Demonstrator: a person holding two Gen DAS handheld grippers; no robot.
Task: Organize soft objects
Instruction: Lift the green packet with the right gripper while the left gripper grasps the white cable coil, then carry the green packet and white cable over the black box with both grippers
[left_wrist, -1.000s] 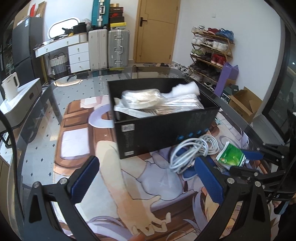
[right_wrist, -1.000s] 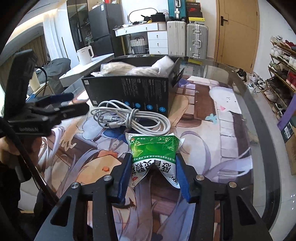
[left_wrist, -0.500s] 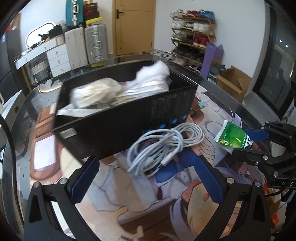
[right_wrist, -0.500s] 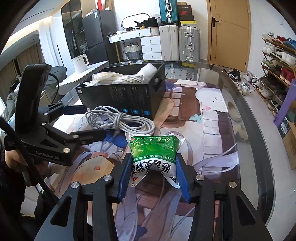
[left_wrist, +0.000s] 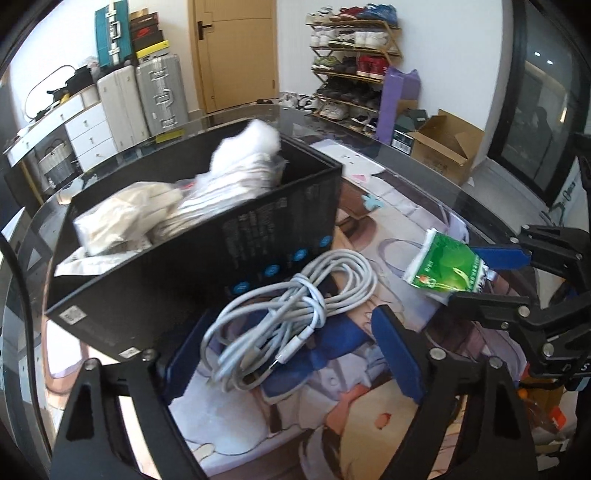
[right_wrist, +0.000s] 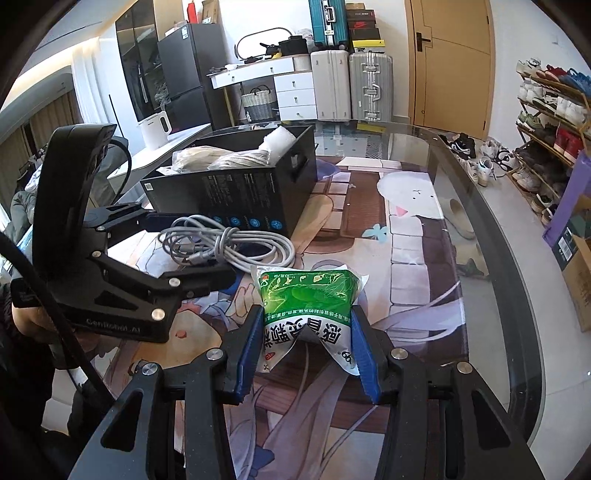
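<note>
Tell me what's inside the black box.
The black box holds clear-wrapped soft packs: a beige bundle at one end, whitish bundles beside it, and a fluffy white piece poking above the rim. Anything beneath them, and the box floor, is covered.

Green packet (right_wrist: 309, 300), lower centre of the right wrist view: white band with large black Chinese characters seen upside down, not legible; a "99"-like mark at its lower right corner.

Left gripper (right_wrist: 192, 254), left of frame: embossed "GenRobot.AI" along its body.

Black box (right_wrist: 236, 192): small white print and blue round icons, unreadable.
</note>
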